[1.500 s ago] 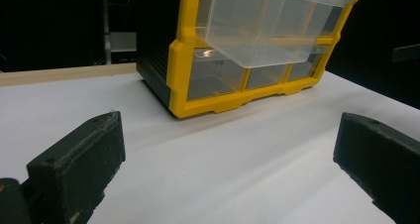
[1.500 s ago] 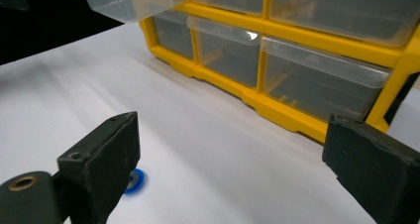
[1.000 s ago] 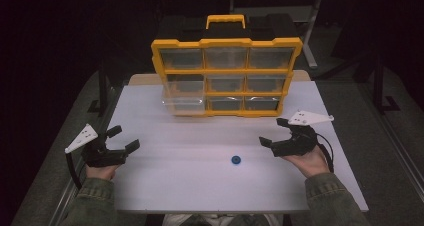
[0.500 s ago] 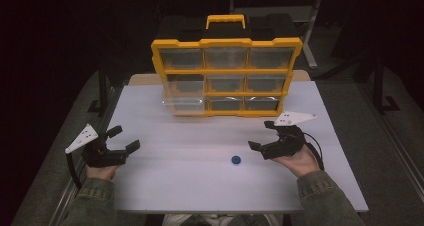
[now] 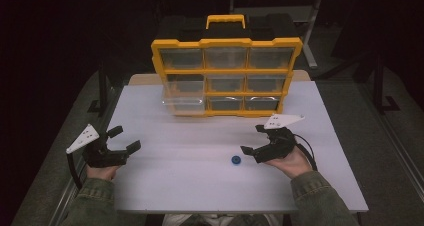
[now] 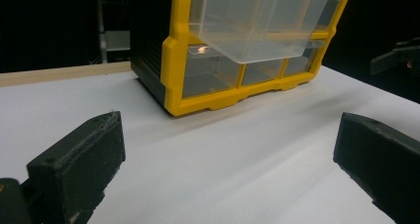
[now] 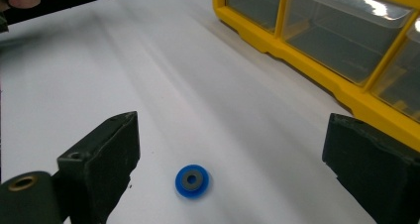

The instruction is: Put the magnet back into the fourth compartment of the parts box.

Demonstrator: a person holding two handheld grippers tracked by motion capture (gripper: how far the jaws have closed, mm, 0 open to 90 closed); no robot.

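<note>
— White tabletop point(image 5: 190, 186), dark room. Blue ring point(image 5: 235, 160) lower centre, flat, untouched; organizer point(image 5: 226, 43) above.

— Right gripper point(image 5: 254, 140) beside it, jaws wide, empty. Left gripper point(image 5: 124, 139) likewise. Next, probably: straddle ring, close.

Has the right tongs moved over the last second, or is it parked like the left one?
Yes. In the high view the right tongs has moved leftward across the table toward the blue disc, which has stayed put; its jaws are open.
</note>
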